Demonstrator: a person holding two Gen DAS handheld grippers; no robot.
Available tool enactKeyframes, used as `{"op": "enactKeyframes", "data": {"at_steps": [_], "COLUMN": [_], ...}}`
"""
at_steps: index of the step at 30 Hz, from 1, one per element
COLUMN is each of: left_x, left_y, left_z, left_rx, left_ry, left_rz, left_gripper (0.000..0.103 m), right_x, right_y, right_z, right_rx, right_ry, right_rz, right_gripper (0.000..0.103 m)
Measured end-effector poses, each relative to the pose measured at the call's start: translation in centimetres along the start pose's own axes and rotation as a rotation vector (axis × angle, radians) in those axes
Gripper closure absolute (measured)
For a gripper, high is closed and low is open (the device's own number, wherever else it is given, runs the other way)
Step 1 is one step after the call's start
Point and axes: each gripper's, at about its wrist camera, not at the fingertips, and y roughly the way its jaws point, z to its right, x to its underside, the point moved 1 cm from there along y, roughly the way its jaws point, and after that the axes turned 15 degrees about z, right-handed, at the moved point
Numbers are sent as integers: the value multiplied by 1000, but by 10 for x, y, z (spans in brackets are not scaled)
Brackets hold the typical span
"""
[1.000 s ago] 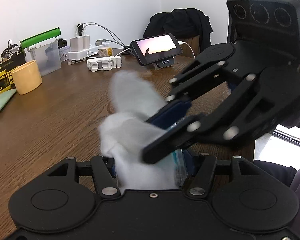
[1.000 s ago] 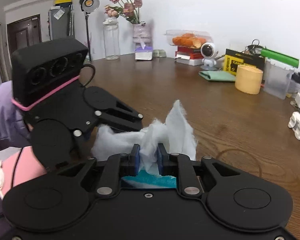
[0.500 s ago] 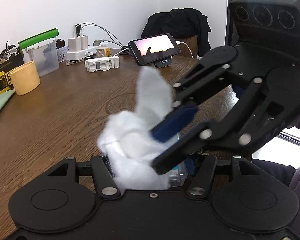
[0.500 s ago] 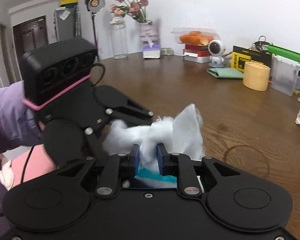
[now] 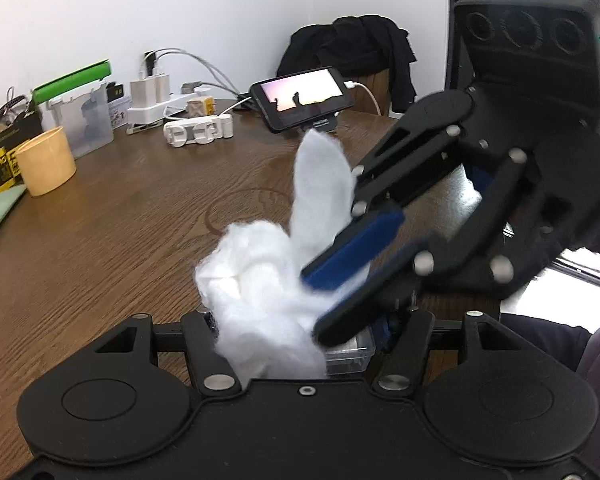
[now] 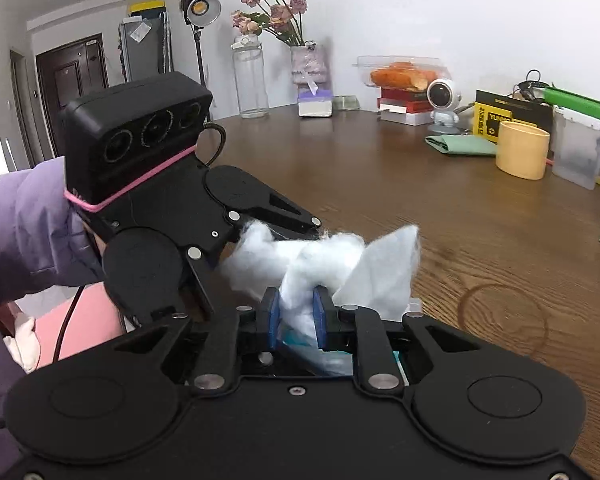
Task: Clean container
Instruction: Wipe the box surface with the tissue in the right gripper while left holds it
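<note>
Tissue bunched in the container; cup beyond on the table.

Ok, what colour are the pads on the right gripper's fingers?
Blue pads, pinching the white wipe; clearest in the right wrist view.

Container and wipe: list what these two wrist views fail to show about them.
- Container: in the left wrist view only a clear corner shows; the white wipe and the right gripper cover the rest.
- Container interior: in the right wrist view only a teal patch shows behind the right gripper's own pads; how clean it is cannot be told.
- Left gripper: the wipe hides its pads.
</note>
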Motion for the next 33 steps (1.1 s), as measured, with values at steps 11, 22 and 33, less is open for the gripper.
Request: {"op": "enactKeyframes", "data": {"at_steps": [11,22,33], "left_x": [2,5,5], "left_y": [0,-13,-12], "left_z": [0,2,4], "left_rx": [6,-2,2], "left_ry": [-14,-33,-24], "left_rz": [-3,-23,-11], "left_gripper": [43,43,44], "right_x": [0,7,6], "right_y": [5,0,-1], "right_z": [10,7,3], "right_rx": [26,46,-49], "right_ry": [19,-22,11], "right_rz": [21,34,29], "right_gripper": [82,84,83]}}
